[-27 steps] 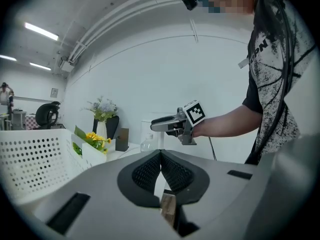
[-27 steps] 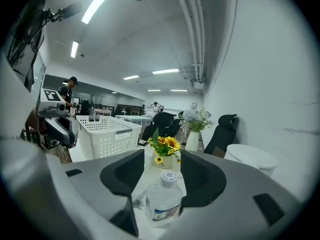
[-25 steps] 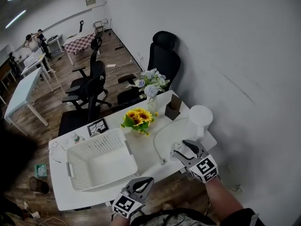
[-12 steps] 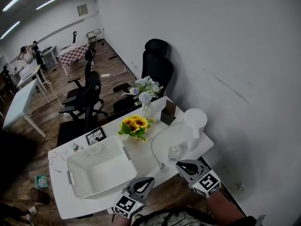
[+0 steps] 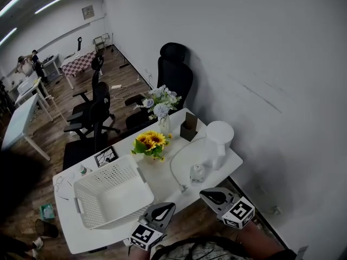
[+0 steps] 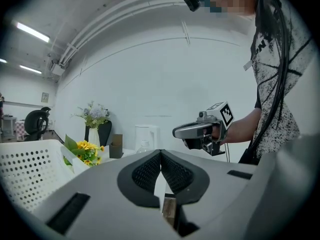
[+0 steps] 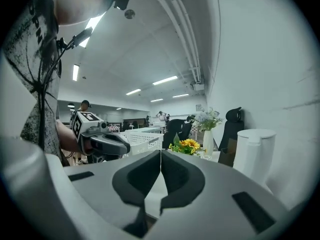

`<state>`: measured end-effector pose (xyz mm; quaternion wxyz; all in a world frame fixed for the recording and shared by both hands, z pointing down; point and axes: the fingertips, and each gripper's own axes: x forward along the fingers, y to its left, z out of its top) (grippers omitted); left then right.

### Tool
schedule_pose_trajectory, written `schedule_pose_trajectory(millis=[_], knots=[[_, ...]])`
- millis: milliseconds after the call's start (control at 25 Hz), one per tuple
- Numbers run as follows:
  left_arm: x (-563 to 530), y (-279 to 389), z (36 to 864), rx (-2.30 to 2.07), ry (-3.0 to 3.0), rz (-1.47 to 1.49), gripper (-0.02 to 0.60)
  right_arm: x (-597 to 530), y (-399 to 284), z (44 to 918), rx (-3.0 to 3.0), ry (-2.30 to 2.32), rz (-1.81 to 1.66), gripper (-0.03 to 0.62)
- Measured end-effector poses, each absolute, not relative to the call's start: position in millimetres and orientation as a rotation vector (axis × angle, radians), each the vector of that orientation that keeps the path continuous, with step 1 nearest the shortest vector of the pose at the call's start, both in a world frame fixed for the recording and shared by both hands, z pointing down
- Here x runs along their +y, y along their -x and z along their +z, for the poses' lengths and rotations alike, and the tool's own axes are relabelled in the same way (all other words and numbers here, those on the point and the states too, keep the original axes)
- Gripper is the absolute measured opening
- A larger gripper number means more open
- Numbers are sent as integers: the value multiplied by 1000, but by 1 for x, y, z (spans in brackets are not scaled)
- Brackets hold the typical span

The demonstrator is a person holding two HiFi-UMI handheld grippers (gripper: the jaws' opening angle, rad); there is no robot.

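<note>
A small clear bottle [image 5: 197,172] stands upright on a white table [image 5: 161,181], close to the table's near edge and near a tall white kettle [image 5: 218,140]. Nothing touches it. To its left on the same tabletop sits a large white plastic basket [image 5: 111,196]. It is rectangular with perforated walls, open side up, turned slightly askew to the table's edge, and well apart from the bottle.
</note>
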<state>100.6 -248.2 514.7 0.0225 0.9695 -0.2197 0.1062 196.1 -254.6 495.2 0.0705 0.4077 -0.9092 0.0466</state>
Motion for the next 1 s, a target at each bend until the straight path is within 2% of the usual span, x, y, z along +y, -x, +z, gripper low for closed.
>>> schedule_pose_trajectory(millis=[1000], knots=[[-254,-100,513,-709,-2994,325,11,-251,-177,515,-2714,-1118,138,21]])
